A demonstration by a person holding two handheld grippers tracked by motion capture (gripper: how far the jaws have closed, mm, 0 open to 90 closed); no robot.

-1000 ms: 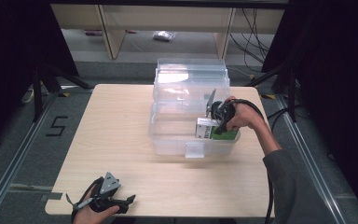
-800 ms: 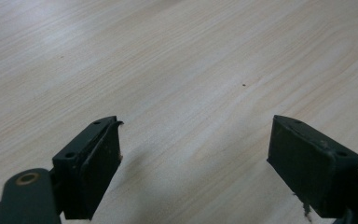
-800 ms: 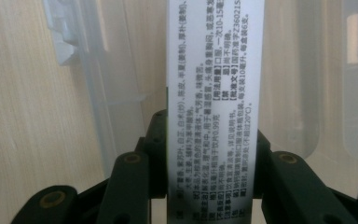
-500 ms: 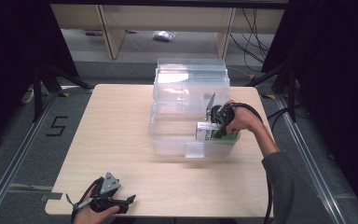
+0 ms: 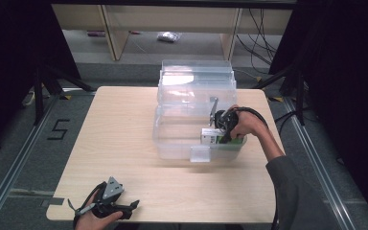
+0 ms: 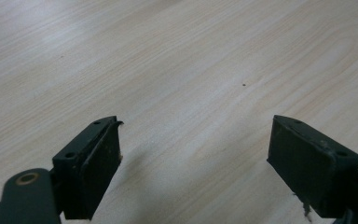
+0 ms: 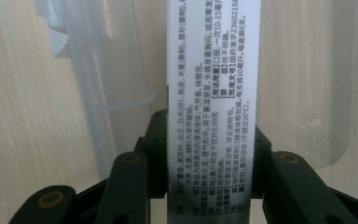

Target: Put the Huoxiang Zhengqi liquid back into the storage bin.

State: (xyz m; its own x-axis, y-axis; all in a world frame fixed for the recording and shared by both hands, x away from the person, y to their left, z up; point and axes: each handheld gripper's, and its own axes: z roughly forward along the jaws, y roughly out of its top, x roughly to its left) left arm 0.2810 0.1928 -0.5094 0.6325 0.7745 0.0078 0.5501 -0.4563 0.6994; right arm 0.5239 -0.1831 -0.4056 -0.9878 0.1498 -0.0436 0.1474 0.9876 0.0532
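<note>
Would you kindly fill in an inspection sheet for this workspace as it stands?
Surface: light wooden table, bare around the bin.
Job's things: clear plastic bin, lid up; white and green box at the bin's near right corner.
Clutter: nothing seen.
Grippers: right gripper shut on the box; left gripper open, at the near edge.
Cables: black cable trails from the right gripper.
Surroundings: shelving, floor mark "5".

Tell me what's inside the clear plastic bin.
Inside the clear plastic bin sits a white and green box, clamped by the right tongs. The hand hides that corner of the floor.
</note>
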